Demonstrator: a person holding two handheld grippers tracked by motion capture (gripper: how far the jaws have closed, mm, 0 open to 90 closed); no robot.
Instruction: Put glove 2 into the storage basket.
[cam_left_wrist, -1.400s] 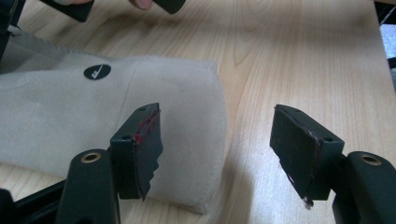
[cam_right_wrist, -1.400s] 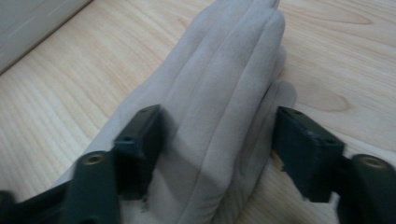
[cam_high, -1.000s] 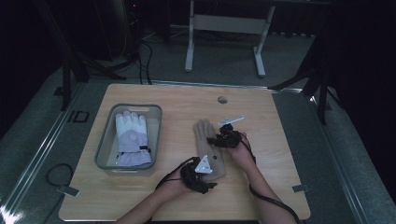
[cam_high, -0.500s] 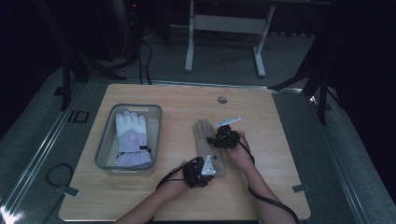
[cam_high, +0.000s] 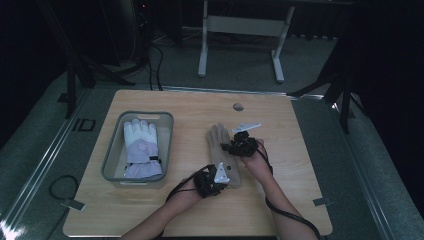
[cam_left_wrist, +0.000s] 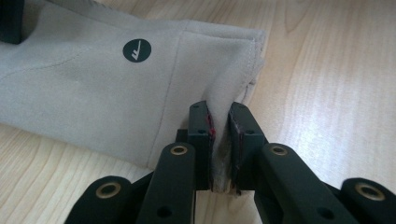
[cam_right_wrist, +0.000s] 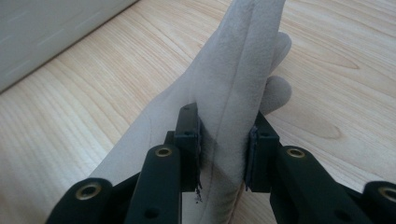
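Note:
A beige glove (cam_high: 218, 142) lies flat in the middle of the wooden table, fingers pointing away from me. My left gripper (cam_high: 226, 180) is at its near end. In the left gripper view the jaws (cam_left_wrist: 220, 121) have just been closing and pinch a raised fold of the cuff (cam_left_wrist: 93, 84). My right gripper (cam_high: 228, 148) reaches in from the glove's right side. In the right gripper view its jaws (cam_right_wrist: 224, 135) have just been closing a little and clamp a lifted fold of the glove (cam_right_wrist: 243, 60) near the fingers.
A grey bin (cam_high: 112, 165) stands at the table's left with a white and lavender glove (cam_high: 140, 147) inside. A small round disc (cam_high: 238, 106) sits near the far edge. Bare wood (cam_high: 300, 200) lies to the right of my right arm.
The left gripper has edged up against the glove's cuff. The right hand has stayed in place on the glove.

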